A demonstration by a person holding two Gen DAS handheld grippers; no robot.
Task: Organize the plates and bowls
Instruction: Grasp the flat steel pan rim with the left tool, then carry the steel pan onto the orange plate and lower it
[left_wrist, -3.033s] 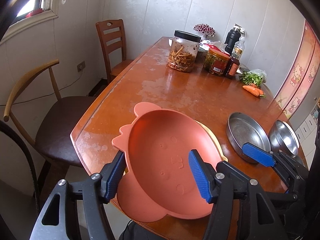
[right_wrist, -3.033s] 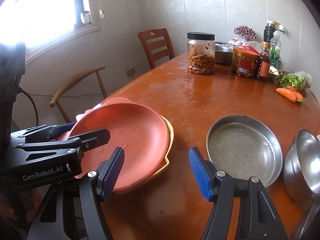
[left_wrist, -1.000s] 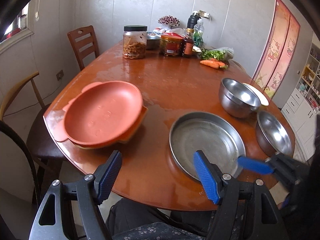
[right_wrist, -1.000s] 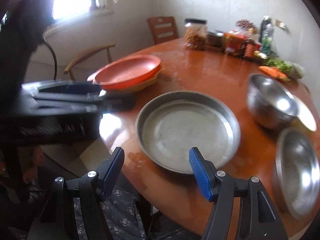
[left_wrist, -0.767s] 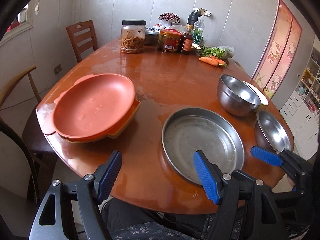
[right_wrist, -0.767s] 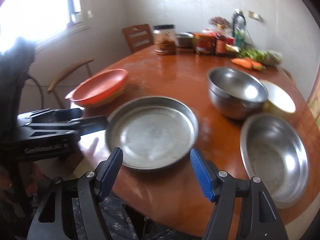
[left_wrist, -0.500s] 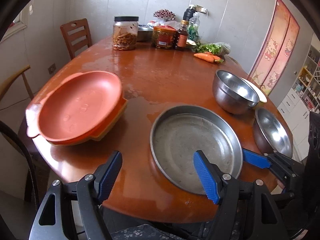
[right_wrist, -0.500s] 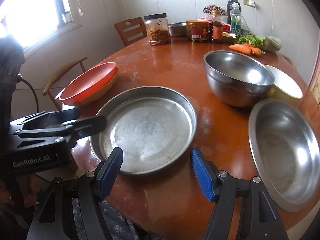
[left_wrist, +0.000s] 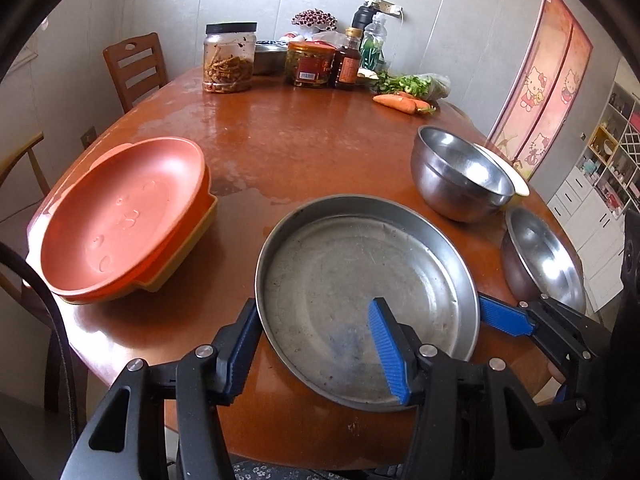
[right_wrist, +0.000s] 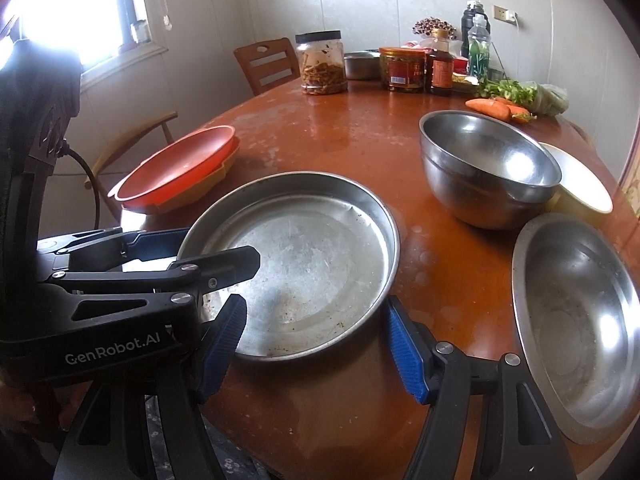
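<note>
At the far end of the wet brown tabletop point(left_wrist: 288, 136) stand a black-lidded jar point(left_wrist: 229, 58) of what may be pickles, a red-labelled jar point(left_wrist: 311, 64) and a sauce bottle point(left_wrist: 347, 66). Carrots point(left_wrist: 398, 103) lie beside leafy greens point(left_wrist: 412, 83). A wooden chair point(left_wrist: 134, 68) stands behind.

One worktop point(left_wrist: 304, 140) carries everything. On it: one flat steel pan point(left_wrist: 360, 280), one deep steel bowl point(left_wrist: 460, 176), one shallow steel bowl point(left_wrist: 544, 260), and one pale bowl point(right_wrist: 584, 184) behind the deep one. Two plates are stacked: one orange plate point(left_wrist: 124, 212) on one yellow plate point(left_wrist: 192, 240). At the far end stand two jars point(left_wrist: 229, 58), three bottles point(left_wrist: 347, 60), one small steel dish point(left_wrist: 269, 56) and two carrots point(left_wrist: 394, 103). Two chairs point(left_wrist: 134, 66) show.
</note>
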